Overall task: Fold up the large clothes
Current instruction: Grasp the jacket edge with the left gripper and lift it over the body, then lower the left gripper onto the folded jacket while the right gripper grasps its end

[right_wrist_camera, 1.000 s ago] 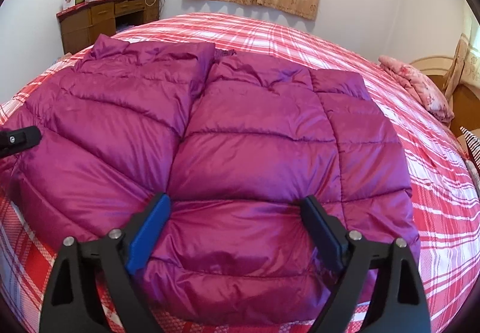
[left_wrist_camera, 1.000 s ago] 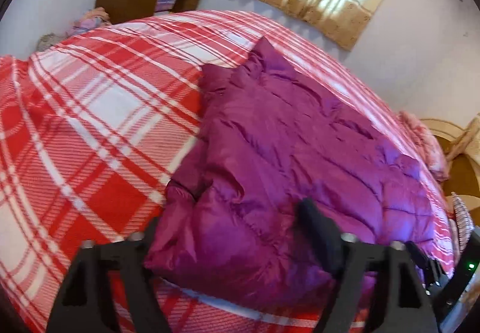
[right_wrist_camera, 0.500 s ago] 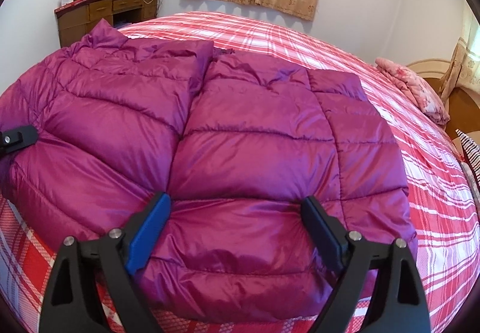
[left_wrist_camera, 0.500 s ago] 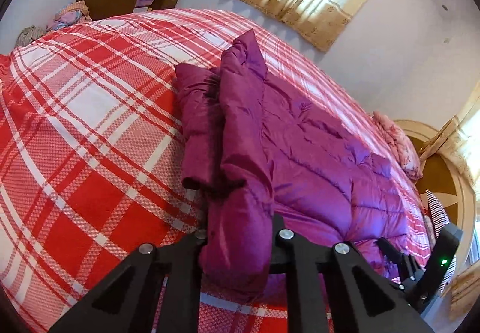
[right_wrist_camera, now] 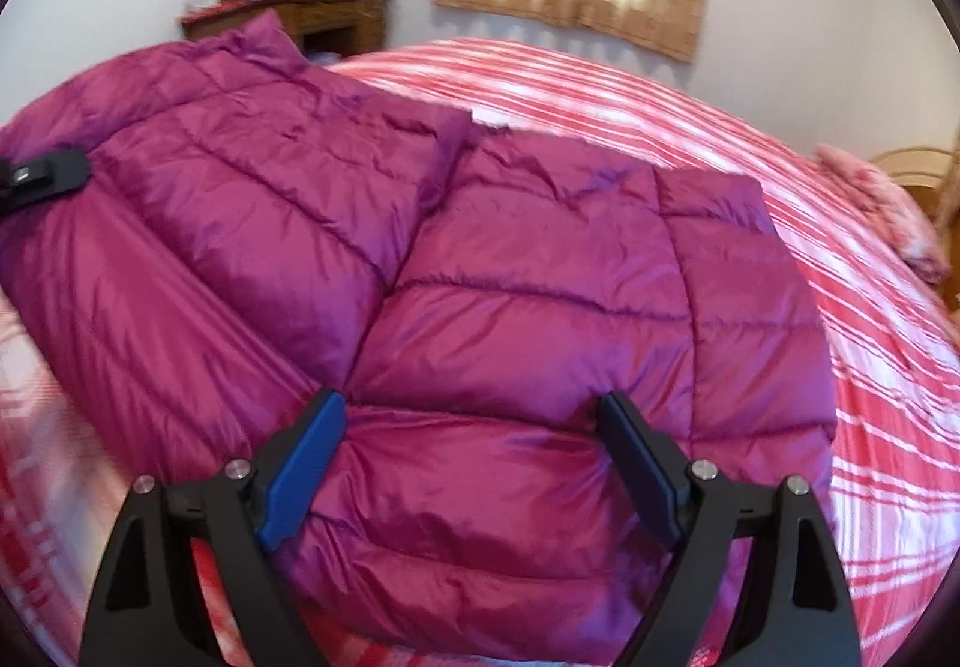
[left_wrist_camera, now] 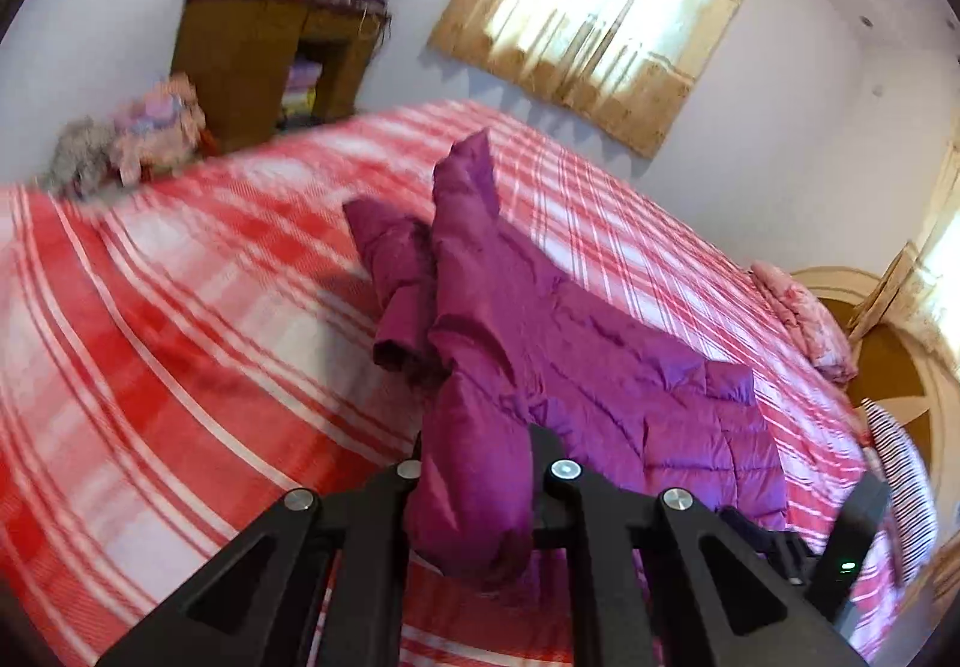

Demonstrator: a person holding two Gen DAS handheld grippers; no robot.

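Left gripper (left_wrist_camera: 474, 463) clamping jacket (left_wrist_camera: 540, 343) hem, jacket's length running toward curtained window (left_wrist_camera: 600, 6)

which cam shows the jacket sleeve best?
Left wrist: the sleeve lies in full view beside the fold of jacket pinched in the left tool. Right wrist shows only the quilted body, no sleeve.
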